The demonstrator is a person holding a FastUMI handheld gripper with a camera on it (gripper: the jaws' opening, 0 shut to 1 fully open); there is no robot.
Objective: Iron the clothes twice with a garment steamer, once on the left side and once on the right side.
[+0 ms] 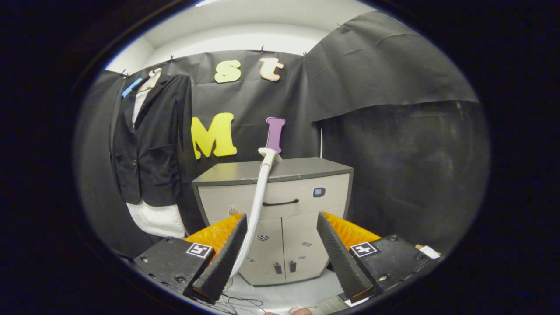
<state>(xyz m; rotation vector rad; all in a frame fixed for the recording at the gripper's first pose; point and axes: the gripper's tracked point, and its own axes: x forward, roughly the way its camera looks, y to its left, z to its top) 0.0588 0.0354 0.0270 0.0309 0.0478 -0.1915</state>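
Observation:
A black jacket (pixel 151 140) hangs on a hanger against the booth's wall, left of the cabinet, with a white garment (pixel 157 218) showing under its hem and at its collar. The garment steamer's white head (pixel 269 155) rests on the cabinet's top, beyond my fingers. Its white hose (pixel 256 205) drops from the head down past the inner side of my left finger. My gripper (pixel 281 215) is open, and between the fingers I see only the hose and the cabinet front farther off. Neither finger presses on the hose.
A grey cabinet (pixel 306 168) with a drawer, a black handle (pixel 280 202) and two doors stands straight ahead against the wall. Thin dark cables (pixel 238 301) lie on the pale floor below my fingers. A person's fingertip (pixel 301 311) peeks in at the very bottom.

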